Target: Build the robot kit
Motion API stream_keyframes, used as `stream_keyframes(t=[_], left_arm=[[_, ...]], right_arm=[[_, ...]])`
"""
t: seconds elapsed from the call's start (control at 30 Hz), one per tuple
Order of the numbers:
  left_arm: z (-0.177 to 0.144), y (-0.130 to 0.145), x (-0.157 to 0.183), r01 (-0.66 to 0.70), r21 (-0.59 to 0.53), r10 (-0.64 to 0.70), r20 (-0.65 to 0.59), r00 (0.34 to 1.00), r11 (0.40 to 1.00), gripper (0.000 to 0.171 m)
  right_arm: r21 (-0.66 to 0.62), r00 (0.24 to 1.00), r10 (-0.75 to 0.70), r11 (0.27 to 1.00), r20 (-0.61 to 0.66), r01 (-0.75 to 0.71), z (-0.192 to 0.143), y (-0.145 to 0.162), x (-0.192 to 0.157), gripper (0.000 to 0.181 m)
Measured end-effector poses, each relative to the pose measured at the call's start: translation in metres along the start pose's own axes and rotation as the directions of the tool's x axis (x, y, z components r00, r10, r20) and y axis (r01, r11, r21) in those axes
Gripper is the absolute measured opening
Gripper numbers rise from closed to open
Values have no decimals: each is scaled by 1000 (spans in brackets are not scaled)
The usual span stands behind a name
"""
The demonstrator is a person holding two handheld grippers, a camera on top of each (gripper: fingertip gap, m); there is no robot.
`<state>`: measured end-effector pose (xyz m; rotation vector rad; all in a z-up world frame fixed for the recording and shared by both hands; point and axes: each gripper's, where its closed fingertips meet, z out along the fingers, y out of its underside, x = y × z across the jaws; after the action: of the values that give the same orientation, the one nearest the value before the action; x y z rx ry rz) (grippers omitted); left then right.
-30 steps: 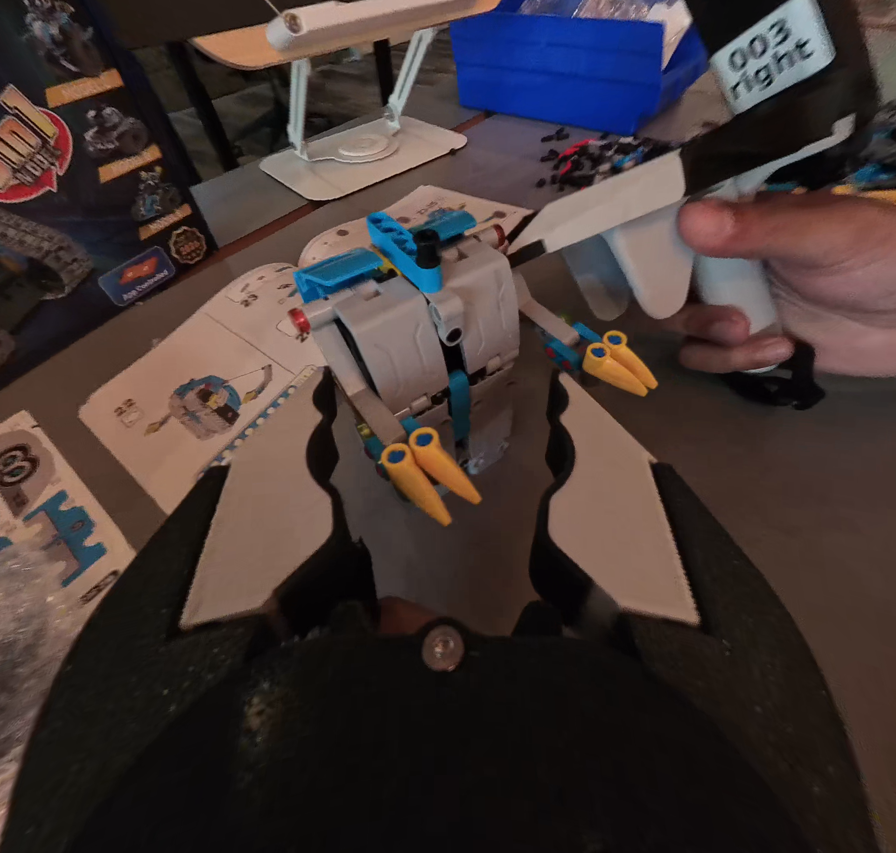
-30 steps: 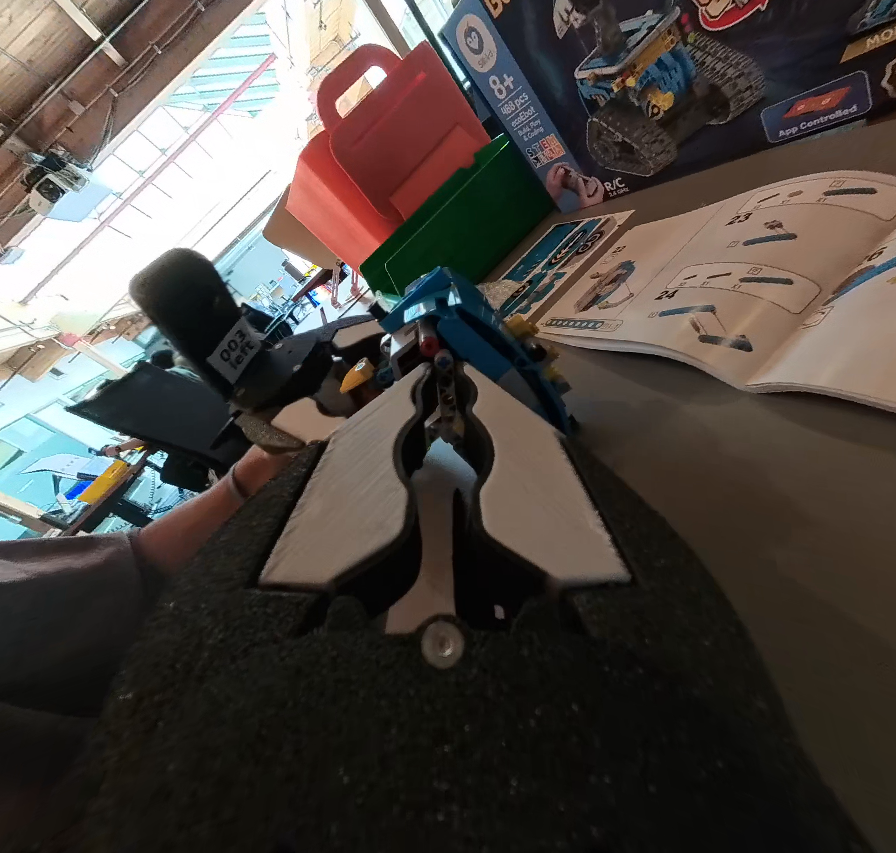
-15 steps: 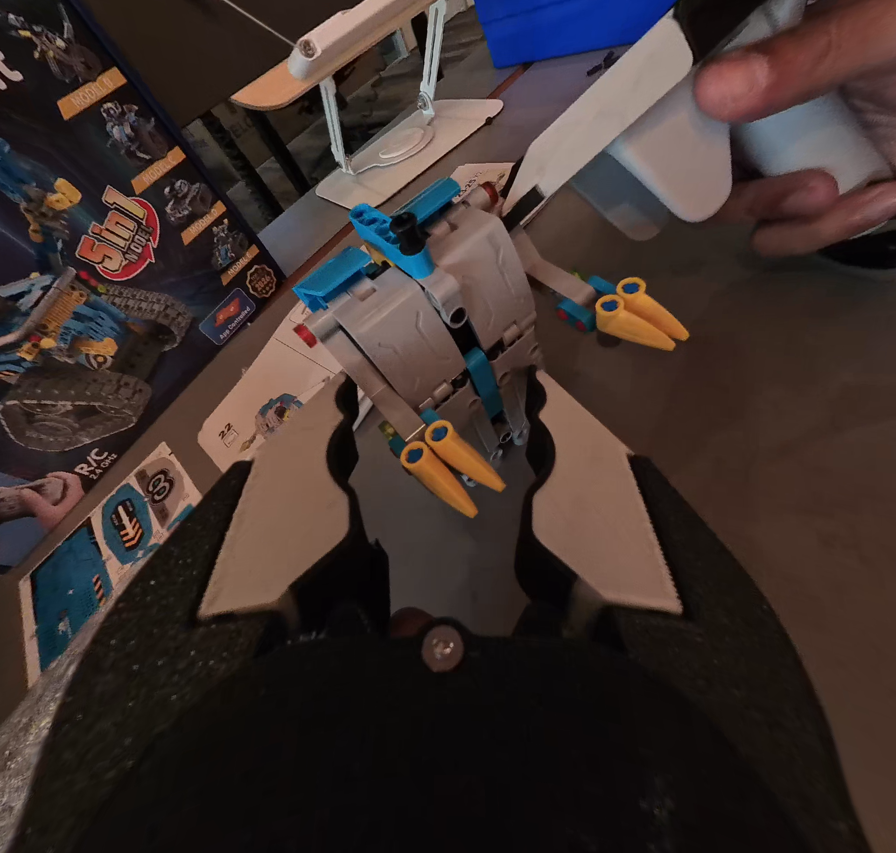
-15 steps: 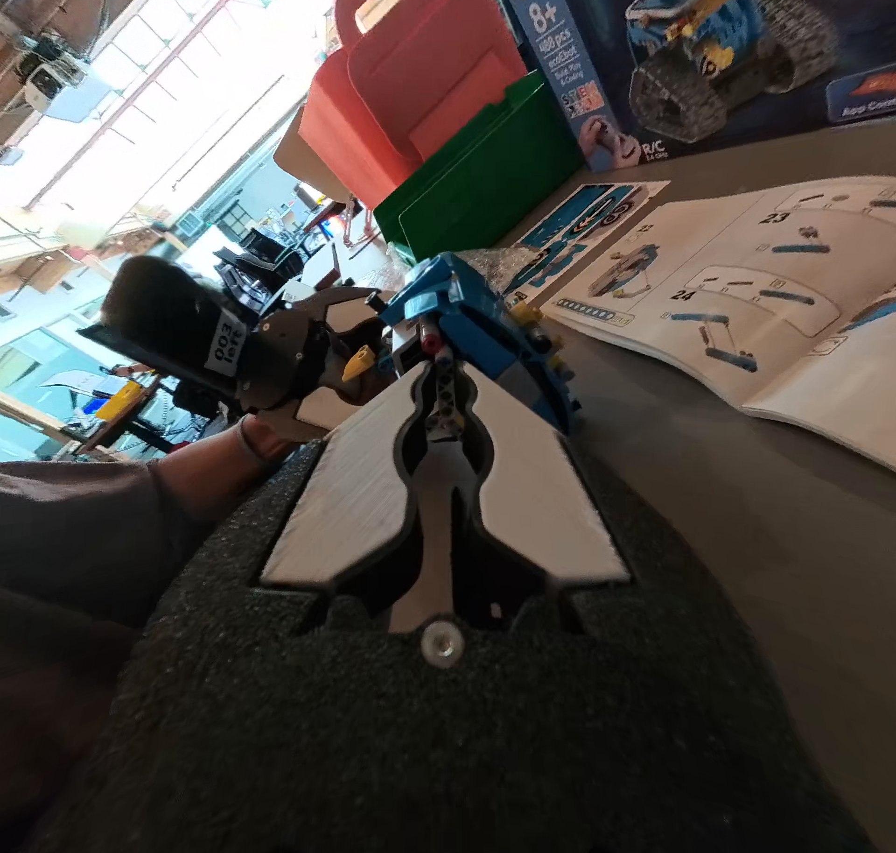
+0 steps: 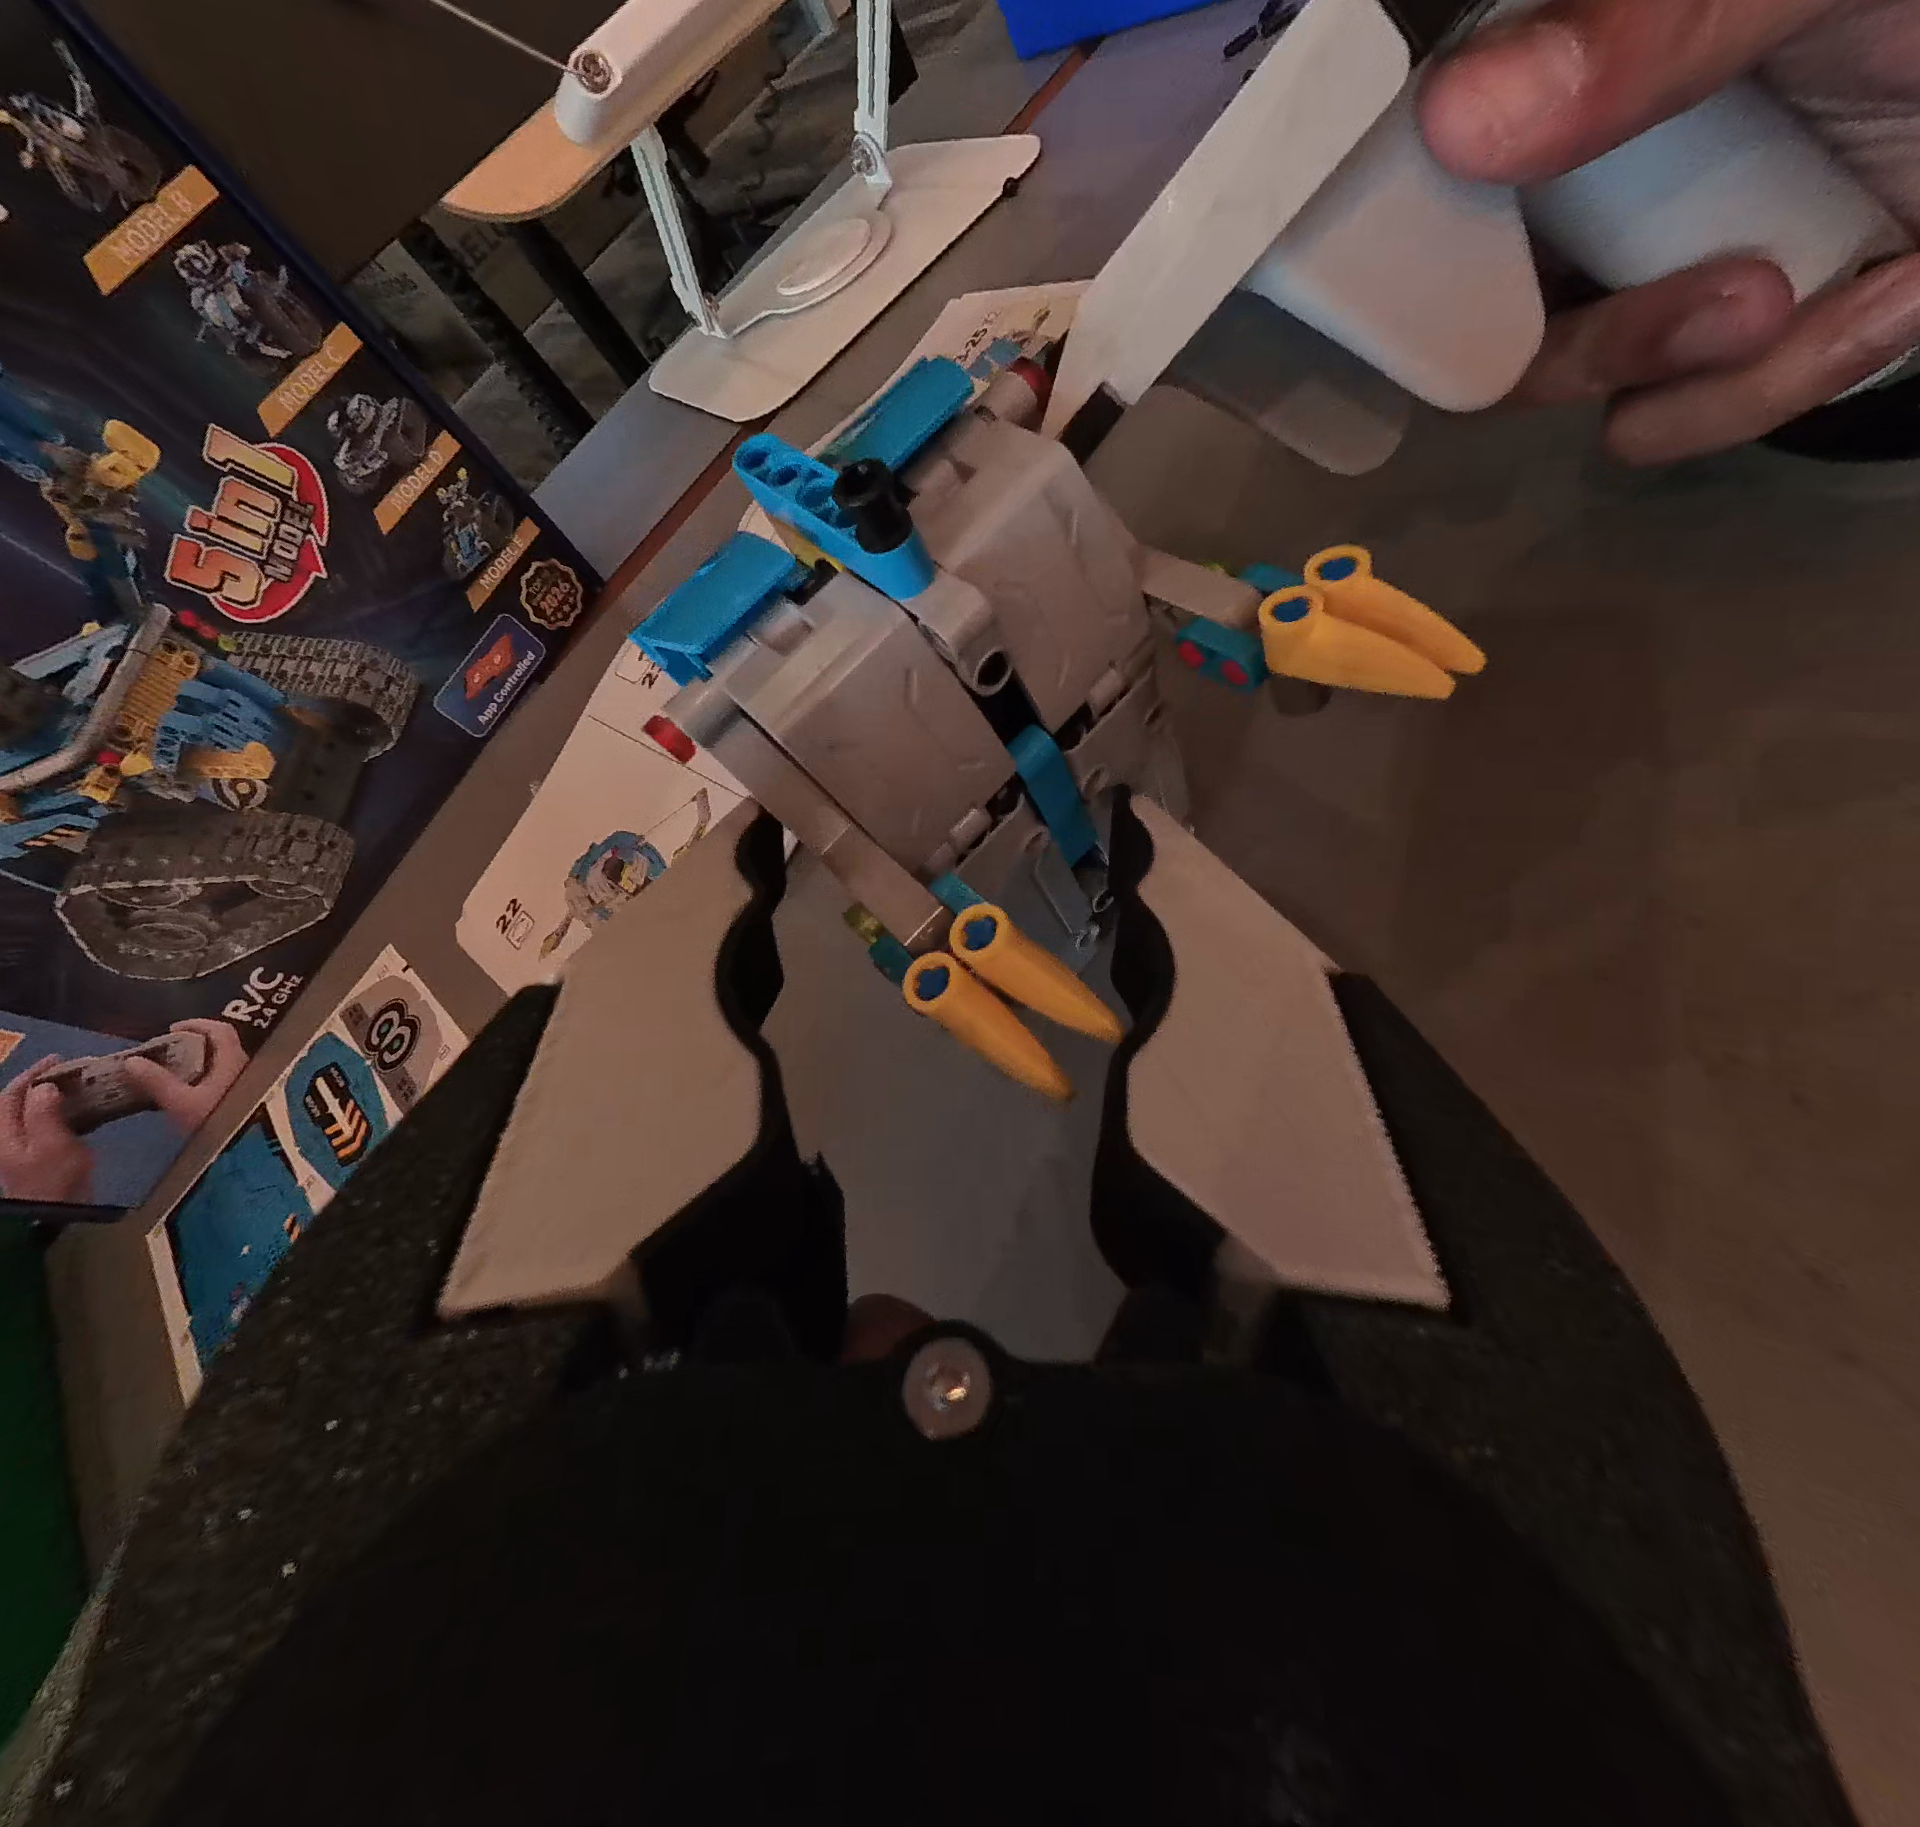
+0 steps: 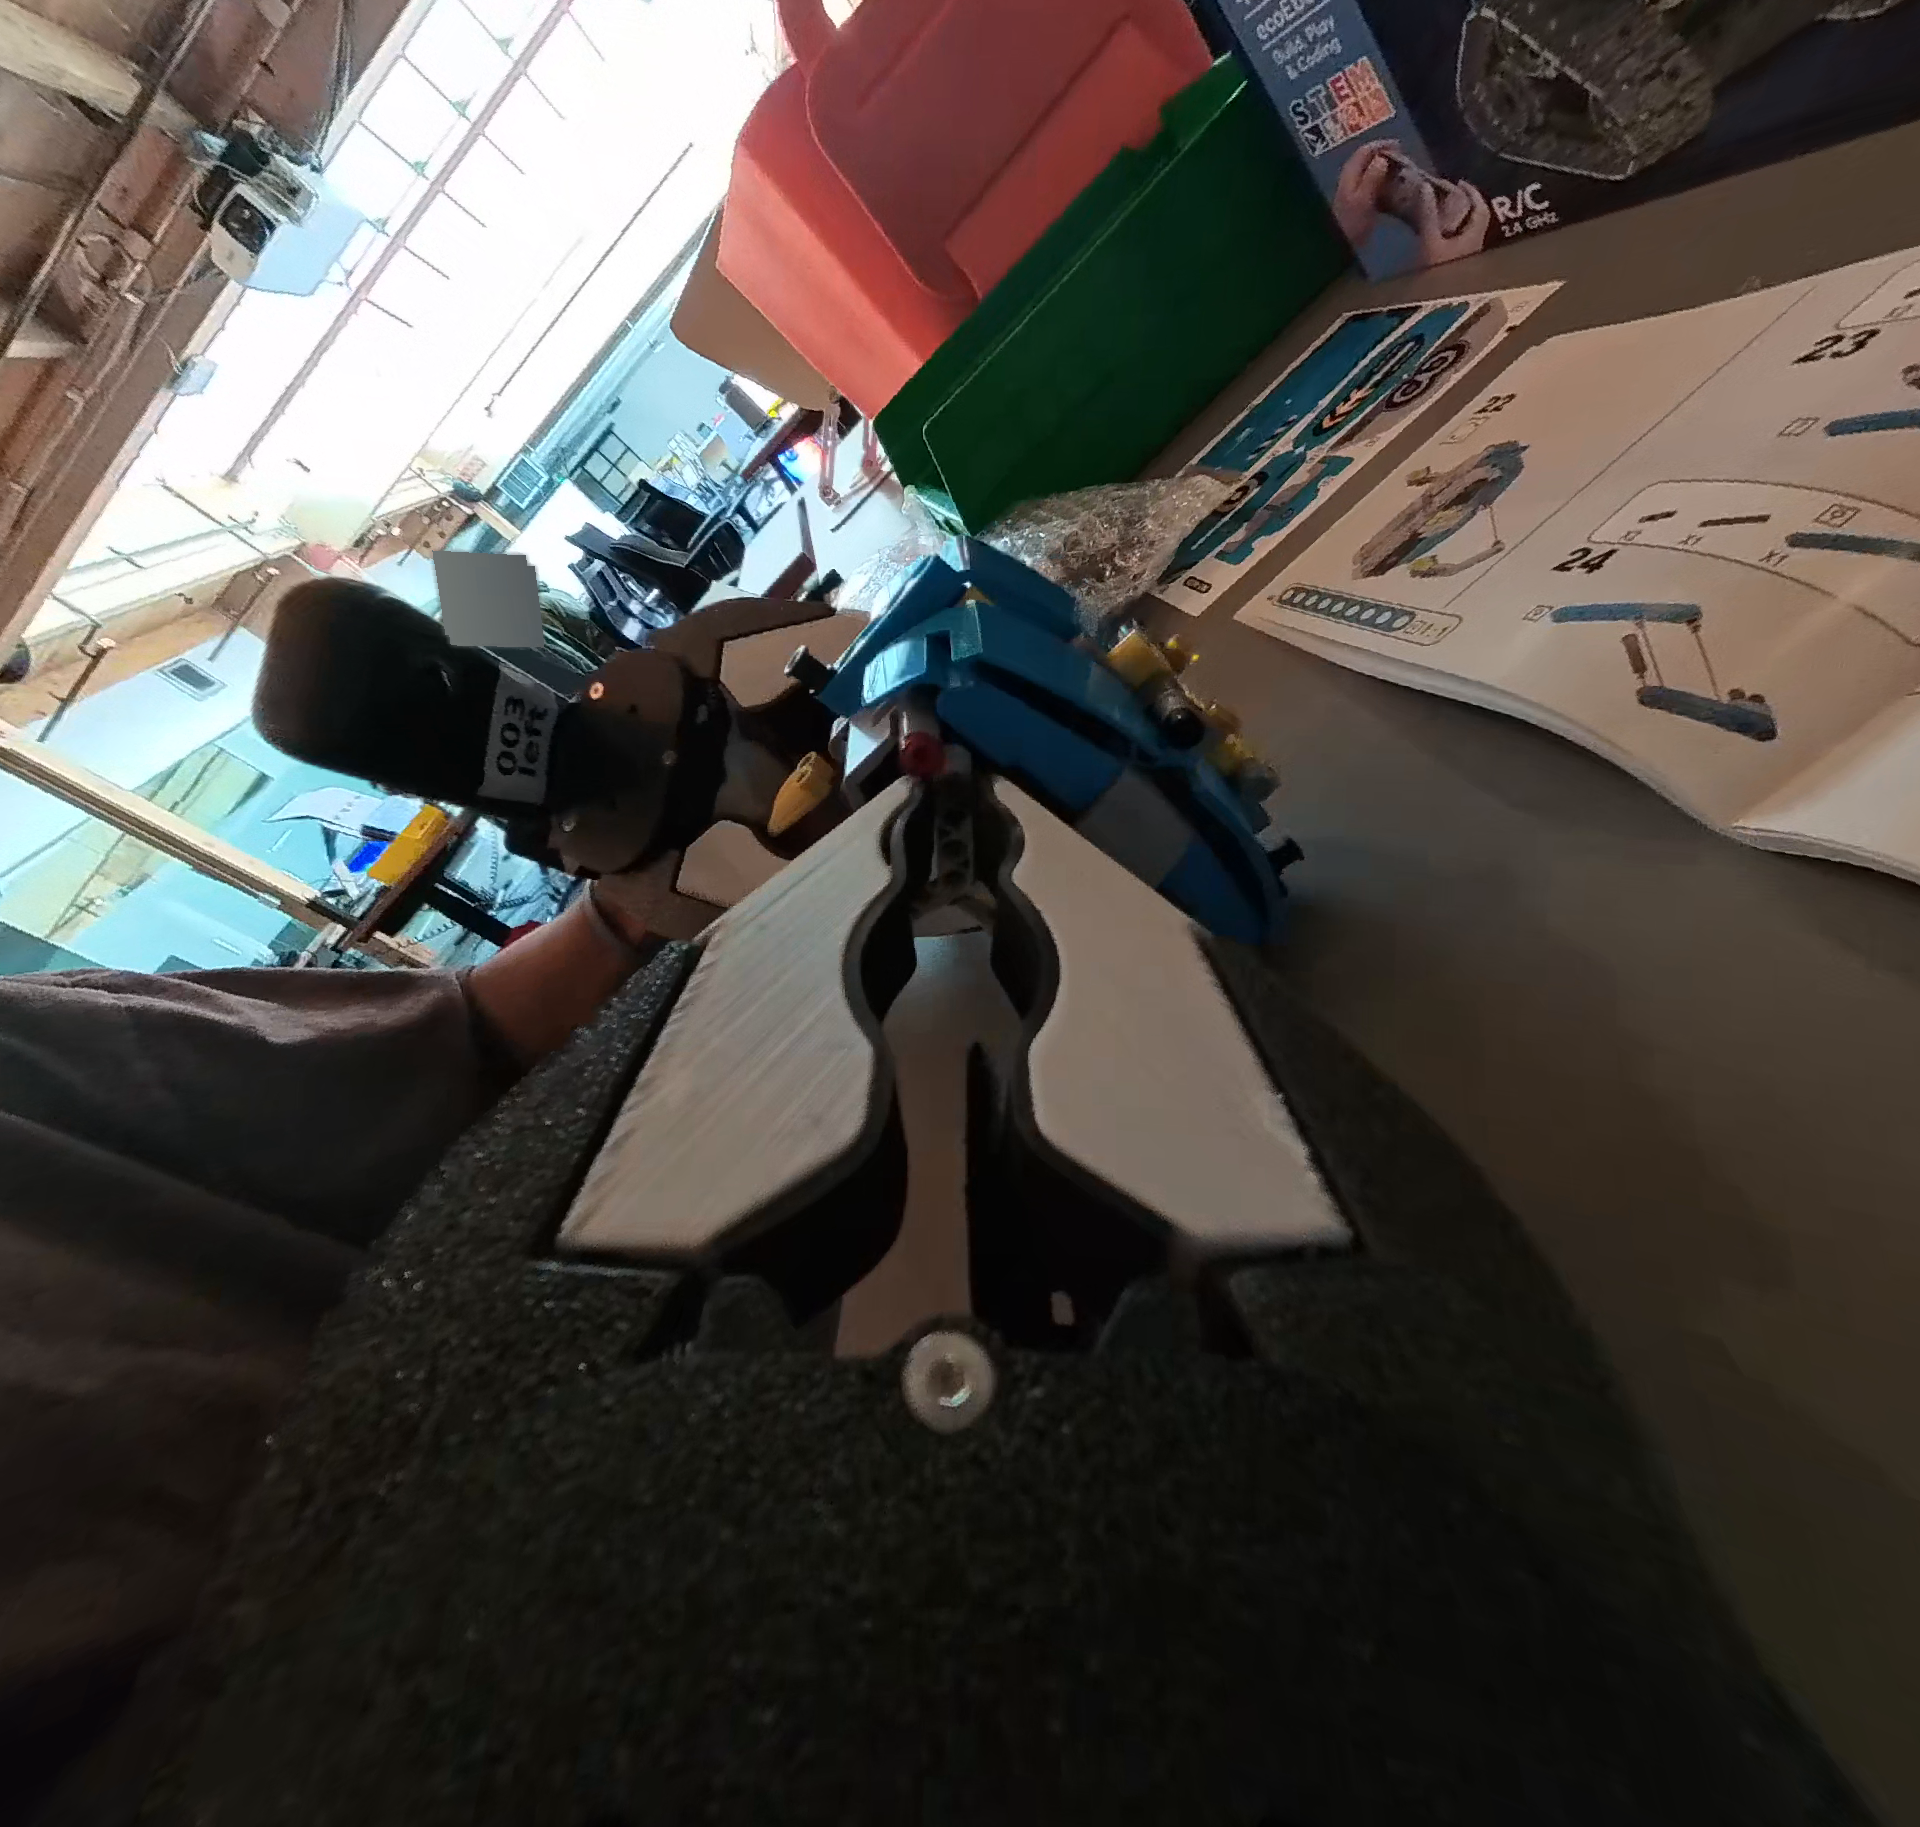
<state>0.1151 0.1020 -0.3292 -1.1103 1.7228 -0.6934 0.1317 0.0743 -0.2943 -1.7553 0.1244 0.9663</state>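
The left tool (image 5: 940, 904) stands wide apart around the lower end of a grey-and-blue brick model (image 5: 935, 676) on the worktop (image 5: 1558, 946), gripping nothing. The model's long axis leans away, its yellow claws (image 5: 1013, 998) pointing back toward the tool. The right tool (image 6: 951, 821) is pinched tight on the model's grey beam (image 6: 951, 842), beside the instruction booklet (image 6: 1662, 551).

Opposed close wrist views, seemingly sharing the brick model (image 5: 935, 676).
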Motion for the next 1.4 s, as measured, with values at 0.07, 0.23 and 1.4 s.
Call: stream_keyframes(t=[0.07,0.23,1.4], left_arm=[[0,1,0,10,4,-10,-4,1000,1000,63],[-2,0,-1,95,22,-94,-60,994,995,65],[-16,-8,-13,162,113,-162,-5,987,980,74]], right_arm=[[0,1000,2,1000,-3,-2,1,0,0,7],[22,999,50,998,12,-50,0,-2,3,7],[52,989,-53,997,-137,61,-34,-6,14,22]])
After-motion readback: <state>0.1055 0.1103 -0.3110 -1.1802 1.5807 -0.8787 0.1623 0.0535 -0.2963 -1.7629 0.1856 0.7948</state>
